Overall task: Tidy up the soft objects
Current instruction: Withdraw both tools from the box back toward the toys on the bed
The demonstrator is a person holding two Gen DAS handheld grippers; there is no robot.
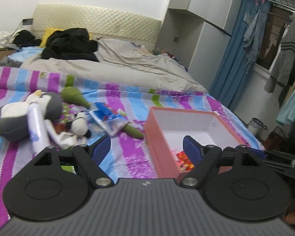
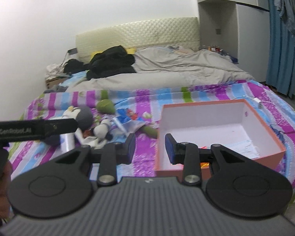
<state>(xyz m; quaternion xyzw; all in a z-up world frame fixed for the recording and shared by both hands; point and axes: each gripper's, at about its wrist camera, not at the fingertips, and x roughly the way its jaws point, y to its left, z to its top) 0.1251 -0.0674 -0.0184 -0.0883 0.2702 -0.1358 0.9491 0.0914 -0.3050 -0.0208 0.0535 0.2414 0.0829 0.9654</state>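
Note:
An open orange box (image 1: 156, 143) (image 2: 265, 116) with a white inside sits on the striped bed; a red packet (image 1: 183, 160) and a pale flat pack (image 2: 243, 145) lie in it. Left of it lies a pile: a grey and white penguin plush (image 1: 19, 118) (image 2: 82, 114), a small black and white plush (image 1: 78, 125) (image 2: 102, 129), a green plush (image 1: 72, 95) (image 2: 106, 106), a white bottle (image 1: 37, 129) and a blue and white packet (image 1: 108, 118) (image 2: 127, 120). My left gripper (image 1: 147, 149) is open and empty over the box's near left edge. My right gripper (image 2: 150, 147) is open and empty at the box's near left corner.
A grey duvet (image 1: 127, 66) and black clothes (image 1: 68, 45) cover the far half of the bed. A blue curtain (image 1: 232, 59), hanging clothes (image 1: 285, 55) and a bin (image 1: 255, 125) stand to the right. The left gripper's body (image 2: 33, 129) crosses the right wrist view's left edge.

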